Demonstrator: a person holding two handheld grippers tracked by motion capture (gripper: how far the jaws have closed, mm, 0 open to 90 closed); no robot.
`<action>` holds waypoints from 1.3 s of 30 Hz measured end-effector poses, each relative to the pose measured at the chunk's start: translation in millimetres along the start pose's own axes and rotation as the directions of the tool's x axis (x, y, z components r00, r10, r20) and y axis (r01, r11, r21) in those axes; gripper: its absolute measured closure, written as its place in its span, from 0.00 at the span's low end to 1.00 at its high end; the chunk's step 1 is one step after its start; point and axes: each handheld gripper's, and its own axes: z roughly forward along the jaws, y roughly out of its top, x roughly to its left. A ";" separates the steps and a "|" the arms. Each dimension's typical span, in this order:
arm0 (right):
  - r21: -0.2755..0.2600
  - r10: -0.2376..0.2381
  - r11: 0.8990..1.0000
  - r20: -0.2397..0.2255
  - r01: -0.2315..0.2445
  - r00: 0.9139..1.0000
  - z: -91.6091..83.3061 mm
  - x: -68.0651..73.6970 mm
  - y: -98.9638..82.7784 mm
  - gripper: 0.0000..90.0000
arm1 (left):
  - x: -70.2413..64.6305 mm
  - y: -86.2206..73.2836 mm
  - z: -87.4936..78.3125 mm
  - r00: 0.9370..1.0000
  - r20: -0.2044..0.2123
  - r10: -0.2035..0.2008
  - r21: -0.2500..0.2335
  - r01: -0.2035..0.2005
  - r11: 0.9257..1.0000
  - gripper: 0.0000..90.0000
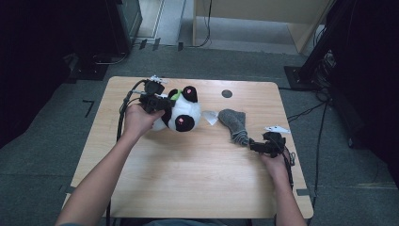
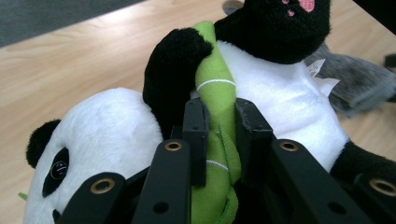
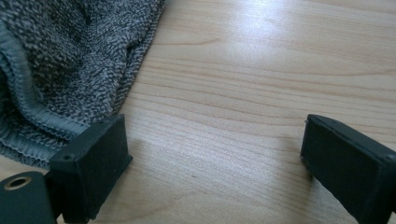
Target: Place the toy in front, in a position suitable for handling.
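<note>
1. At the left centre of the high view, the left gripper [image 1: 162, 104] is clamping the green plush stalk [image 2: 215, 100] that the toy panda [image 1: 181, 113] is hugging; in the left gripper view both black pads are pressing on the stalk.
2. The panda is sitting at the upper middle of the table [image 1: 188, 179]. It is looking soft and light, so it will likely squash and swing when lifted by the thin stalk; gripping the body would probably be firmer.
3. Just right of it, a grey knitted sock [image 1: 234, 123] is lying limp, likely floppy and easy to pinch at its ribbed cuff.
4. At the right, the right gripper [image 1: 256, 145] is standing with jaws apart, one beside the cuff, nothing between them.
5. The panda's far side and the paper tag's print are hard to make out.
</note>
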 end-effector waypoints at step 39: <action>-0.128 0.000 0.992 -0.108 -0.014 0.994 -33.1 42.2 52.8 0.34 | -79.1 -89.7 7.2 0.988 0.121 -0.095 -0.057 0.102 0.993 0.83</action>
